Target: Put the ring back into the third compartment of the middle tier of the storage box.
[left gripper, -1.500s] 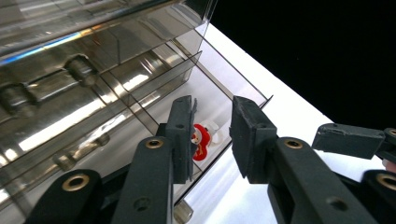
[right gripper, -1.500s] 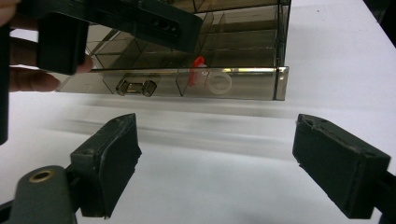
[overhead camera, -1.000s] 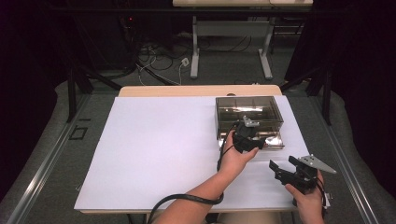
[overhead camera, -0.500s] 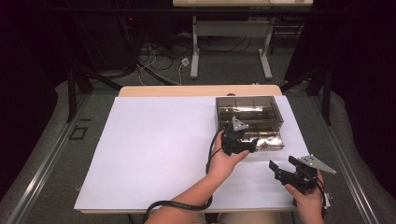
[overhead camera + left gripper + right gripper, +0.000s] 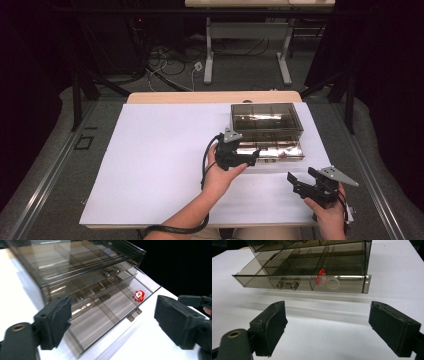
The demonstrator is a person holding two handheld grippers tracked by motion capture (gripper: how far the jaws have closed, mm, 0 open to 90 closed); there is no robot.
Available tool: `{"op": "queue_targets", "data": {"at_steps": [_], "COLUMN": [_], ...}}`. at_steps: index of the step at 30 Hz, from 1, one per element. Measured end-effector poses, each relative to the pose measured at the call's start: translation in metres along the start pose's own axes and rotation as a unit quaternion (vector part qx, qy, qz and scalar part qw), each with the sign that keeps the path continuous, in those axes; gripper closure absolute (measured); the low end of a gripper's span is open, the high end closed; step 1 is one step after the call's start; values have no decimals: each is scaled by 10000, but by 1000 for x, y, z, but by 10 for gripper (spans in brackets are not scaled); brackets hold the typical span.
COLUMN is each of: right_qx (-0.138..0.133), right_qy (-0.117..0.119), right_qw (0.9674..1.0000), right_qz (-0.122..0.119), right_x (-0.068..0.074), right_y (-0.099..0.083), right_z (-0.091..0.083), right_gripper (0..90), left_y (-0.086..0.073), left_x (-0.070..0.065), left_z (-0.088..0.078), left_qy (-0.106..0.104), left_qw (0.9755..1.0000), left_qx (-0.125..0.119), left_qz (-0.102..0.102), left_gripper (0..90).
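Note:
A smoky clear drawer box stands at the back right of the white table top. Its bottom drawer is pulled out toward me. A small red and white Santa figure lies in a front compartment of that drawer, with a white ring beside it. My left gripper sits at the drawer's left front corner; its jaws have just been opening and hold nothing. My right gripper hovers in front of the drawer, jaws wide apart and empty.
The drawer's metal handle faces the right gripper. White sheet covers the table to the left of the box. The table's near edge lies just behind both hands. Cables and table legs stand on the floor beyond.
My left gripper has drawn back leftward from the drawer box and its jaws have spread. The right gripper has stayed put.

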State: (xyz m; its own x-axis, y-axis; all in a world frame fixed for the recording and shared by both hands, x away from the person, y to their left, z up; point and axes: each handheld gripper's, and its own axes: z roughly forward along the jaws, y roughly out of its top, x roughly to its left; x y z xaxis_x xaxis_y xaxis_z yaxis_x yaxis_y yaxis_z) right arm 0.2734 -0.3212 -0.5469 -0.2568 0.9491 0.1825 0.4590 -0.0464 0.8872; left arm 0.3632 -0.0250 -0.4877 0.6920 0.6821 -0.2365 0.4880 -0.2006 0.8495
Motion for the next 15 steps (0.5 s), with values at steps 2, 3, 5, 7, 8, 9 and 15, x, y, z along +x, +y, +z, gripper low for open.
{"op": "queue_targets", "data": {"at_steps": [2,3,5,7,8,9,15], "right_qx": [1,14,35,57,55,57,-110], "right_qy": [22,10,20,6,2,11,-26], "right_qw": [10000,10000,10000,10000,10000,10000,9999], "right_qz": [-1,-20,7,-21,-24,-17,-54], "right_x": [0,0,1,2,2,2,5], "right_y": [0,0,0,0,0,0,-1], "right_z": [0,0,0,-1,-1,-1,3], "right_gripper": [140,140,139,140,140,140,139], "left_y": [-4,-5,-10,-15,-18,-21,-35], "left_x": [4,6,10,14,16,20,33], "left_z": [-6,-10,-17,-25,-29,-34,-55], "left_qy": [5,2,-13,17,34,73,176], "left_qw": [10000,10000,9999,9998,9997,9996,9990], "left_qx": [-28,-65,-108,-163,-202,-235,-376], "left_qz": [-59,-74,-99,-99,-125,-110,-182], "left_gripper": [72,55,17,2,2,2,2]}}
